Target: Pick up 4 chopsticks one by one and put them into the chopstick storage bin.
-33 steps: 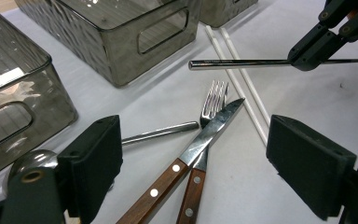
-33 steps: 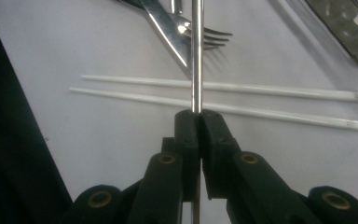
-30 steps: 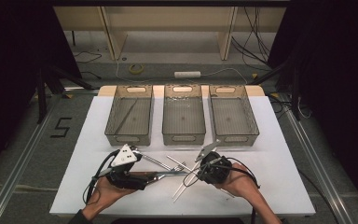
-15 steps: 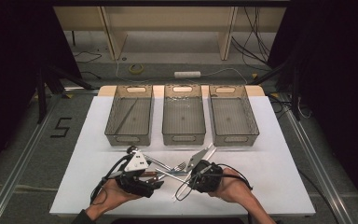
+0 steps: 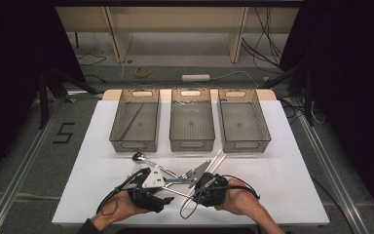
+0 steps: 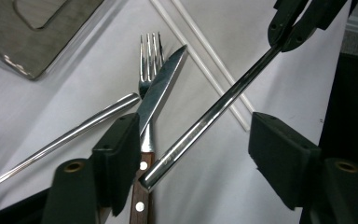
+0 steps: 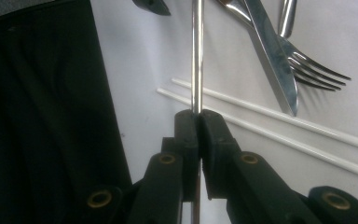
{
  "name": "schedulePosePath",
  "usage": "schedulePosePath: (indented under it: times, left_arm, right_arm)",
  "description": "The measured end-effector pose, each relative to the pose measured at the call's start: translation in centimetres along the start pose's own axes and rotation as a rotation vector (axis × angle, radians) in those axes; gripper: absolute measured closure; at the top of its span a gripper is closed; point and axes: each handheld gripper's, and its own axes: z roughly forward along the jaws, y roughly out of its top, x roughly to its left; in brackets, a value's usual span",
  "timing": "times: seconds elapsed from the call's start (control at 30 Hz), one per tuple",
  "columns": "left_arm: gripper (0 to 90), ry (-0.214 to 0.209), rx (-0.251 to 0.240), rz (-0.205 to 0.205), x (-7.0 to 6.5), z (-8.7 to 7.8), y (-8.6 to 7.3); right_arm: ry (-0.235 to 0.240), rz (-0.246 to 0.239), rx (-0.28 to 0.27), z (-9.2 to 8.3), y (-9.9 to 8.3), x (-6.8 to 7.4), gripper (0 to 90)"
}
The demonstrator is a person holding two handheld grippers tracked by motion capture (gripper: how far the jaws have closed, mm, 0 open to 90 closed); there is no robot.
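Two right gripper (image 7: 198, 122) jaws clamp a metal rod (image 6: 205, 121) lying between the closing left gripper (image 6: 193, 154) jaws.

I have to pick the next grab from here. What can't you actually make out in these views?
- The metal rod: its working end is hidden; the right gripper covers one stretch, and the frame's bottom edge cuts it in the right gripper view.
- Knife handle: cut off by the bottom edge and the left gripper's pad in the left gripper view.
- Left bin: a thin item inside is too small to identify in the high view.
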Motion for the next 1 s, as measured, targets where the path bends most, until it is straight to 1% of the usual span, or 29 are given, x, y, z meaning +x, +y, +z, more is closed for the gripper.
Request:
schedulePosePath:
  times: [0.07,0.13,0.17,0.23,0.27,0.4,0.43,0.47,0.57,0.6,0.67,0.7,0.73,0.8,0.83,0.9,1.0]
  left_arm:
    - [37.1,-0.008,0.006,0.015,-0.2,0.0,0.0]
    - [39.5,-0.012,0.012,0.028,-0.3,0.1,0.1]
    - [41.0,-0.022,0.018,0.037,-0.4,0.1,0.1]
    - [43.5,-0.024,0.019,0.054,-0.6,0.1,0.1]
    - [44.5,-0.024,0.021,0.064,-0.6,0.0,0.1]
    - [49.3,-0.028,0.028,0.083,-0.9,0.1,0.1]
    - [50.6,-0.027,0.027,0.088,-0.9,0.1,0.1]
    - [51.9,-0.032,0.028,0.094,-1.0,0.1,0.1]
    - [56.1,-0.034,0.03,0.11,-1.1,0.0,0.2]
    - [57.3,-0.039,0.03,0.111,-1.1,0.1,0.2]
    - [59.7,-0.044,0.036,0.125,-1.2,0.1,0.1]
    - [61.2,-0.047,0.039,0.129,-1.2,0.1,0.1]
    - [62.4,-0.05,0.04,0.13,-1.3,0.1,0.1]
    - [64.3,-0.054,0.049,0.146,-1.3,0.1,0.1]
    - [65.1,-0.062,0.053,0.149,-1.3,0.1,0.1]
    - [66.9,-0.071,0.057,0.158,-1.4,0.2,0.1]
    - [69.9,-0.089,0.07,0.182,-1.5,0.1,0.1]
  right_arm:
    - [0.009,-0.011,0.0,0.0,0.1,0.1,86.3]
    - [0.009,-0.02,-0.007,0.1,0.1,0.2,86.3]
    - [0.009,-0.024,-0.008,0.1,0.2,0.3,86.3]
    - [0.01,-0.04,-0.006,0.1,0.2,0.3,86.3]
    - [0.012,-0.036,-0.004,0.1,0.2,0.4,86.3]
    - [0.018,-0.048,-0.004,0.1,0.3,0.5,86.3]
    - [0.02,-0.06,-0.001,0.1,0.2,0.5,86.3]
    - [0.021,-0.054,-0.003,0.1,0.3,0.6,86.3]
    - [0.031,-0.065,0.004,0.1,0.3,0.6,86.3]
    - [0.03,-0.077,0.008,0.1,0.3,0.6,86.3]
    - [0.036,-0.073,0.007,0.0,0.3,0.7,86.3]
    - [0.038,-0.076,0.009,0.1,0.3,0.8,86.3]
    - [0.038,-0.09,0.011,0.0,0.3,0.7,86.3]
    - [0.043,-0.086,0.013,0.0,0.4,0.9,86.3]
    - [0.045,-0.086,0.015,0.0,0.3,0.9,86.3]
    - [0.044,-0.104,0.01,0.0,0.3,0.9,86.3]
    - [0.055,-0.11,0.01,0.0,0.3,0.9,86.3]
